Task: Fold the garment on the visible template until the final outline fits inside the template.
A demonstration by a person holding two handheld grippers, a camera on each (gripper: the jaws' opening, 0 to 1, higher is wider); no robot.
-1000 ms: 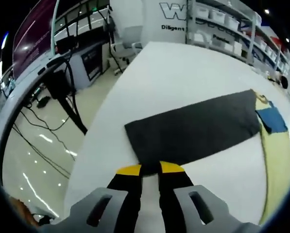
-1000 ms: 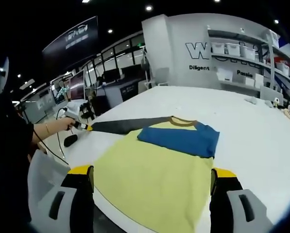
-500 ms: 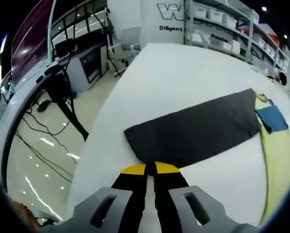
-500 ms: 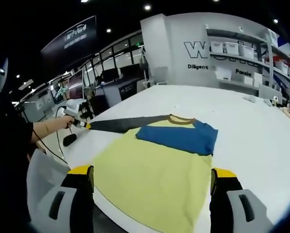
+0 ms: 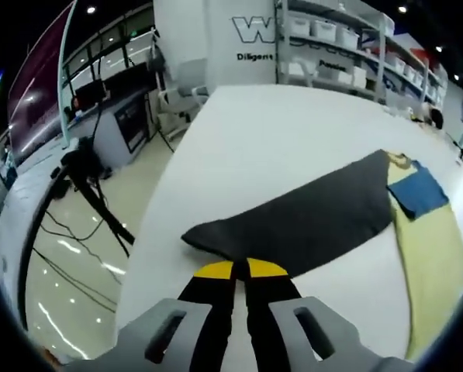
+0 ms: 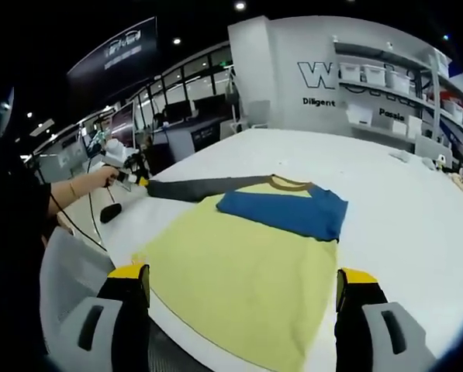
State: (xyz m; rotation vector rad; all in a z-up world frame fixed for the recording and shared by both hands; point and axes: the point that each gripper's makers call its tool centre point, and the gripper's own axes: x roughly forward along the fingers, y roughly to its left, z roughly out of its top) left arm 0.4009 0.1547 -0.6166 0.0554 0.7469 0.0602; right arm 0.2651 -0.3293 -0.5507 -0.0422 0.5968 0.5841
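One grey sleeve [image 5: 301,221] was pinched in the left gripper [image 5: 240,269] at bottom middle; the right gripper [image 6: 243,283] was spread wide. Next, I think, fold it over the shirt [image 6: 247,267]

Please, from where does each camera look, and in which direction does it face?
Left gripper view: rides on the left hand-held gripper, shut on the grey sleeve at its cuff end, facing along the sleeve; its own jaws show.
Right gripper view: rides on the right hand-held gripper, jaws open, above the yellow shirt near its hem, facing the collar; the person's hand shows.
Shared: grey sleeve, blue sleeve, white table.
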